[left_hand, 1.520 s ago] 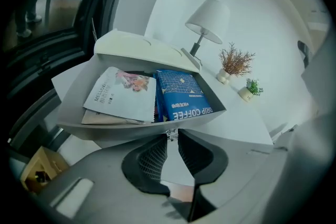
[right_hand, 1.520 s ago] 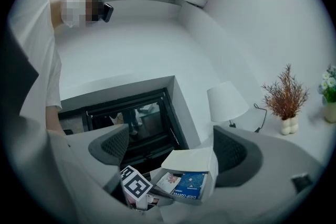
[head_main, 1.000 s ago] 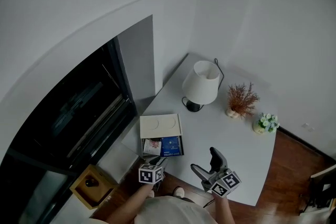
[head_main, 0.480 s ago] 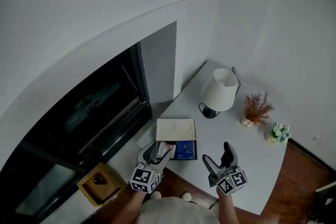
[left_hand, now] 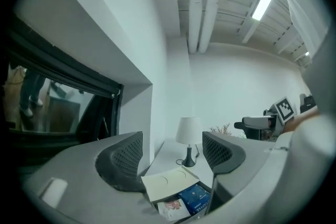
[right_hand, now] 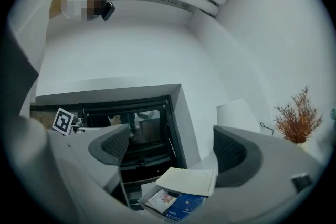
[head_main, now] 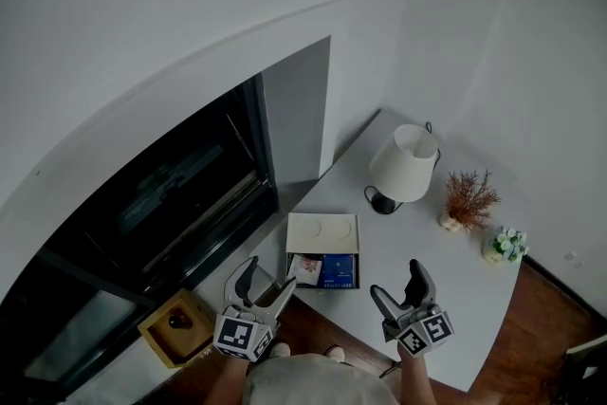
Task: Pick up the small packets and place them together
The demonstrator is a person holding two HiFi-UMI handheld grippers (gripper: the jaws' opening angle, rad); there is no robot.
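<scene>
On the white table's near left corner sits a shallow box with a cream lid point(head_main: 322, 230) slid back. Its open part holds a blue packet point(head_main: 335, 269) and a white packet with a pink picture point(head_main: 305, 268) side by side. Both packets also show below the jaws in the left gripper view, blue packet point(left_hand: 195, 196) and white packet point(left_hand: 172, 208), and in the right gripper view, white packet point(right_hand: 161, 200). My left gripper point(head_main: 263, 277) hangs just left of the box; its jaws have just been opening, with nothing between them. My right gripper point(head_main: 398, 284) stands open and empty to the box's right.
A white lamp point(head_main: 406, 164), a dried plant in a vase point(head_main: 467, 200) and a small flower pot point(head_main: 505, 245) stand farther back on the table point(head_main: 436, 299). A dark window recess point(head_main: 161, 204) lies to the left. A wooden box point(head_main: 173, 325) sits on the floor.
My left gripper has lifted away from the box and its jaws have spread; the white packet now lies in the box beside the blue one. The right gripper rose slightly.
</scene>
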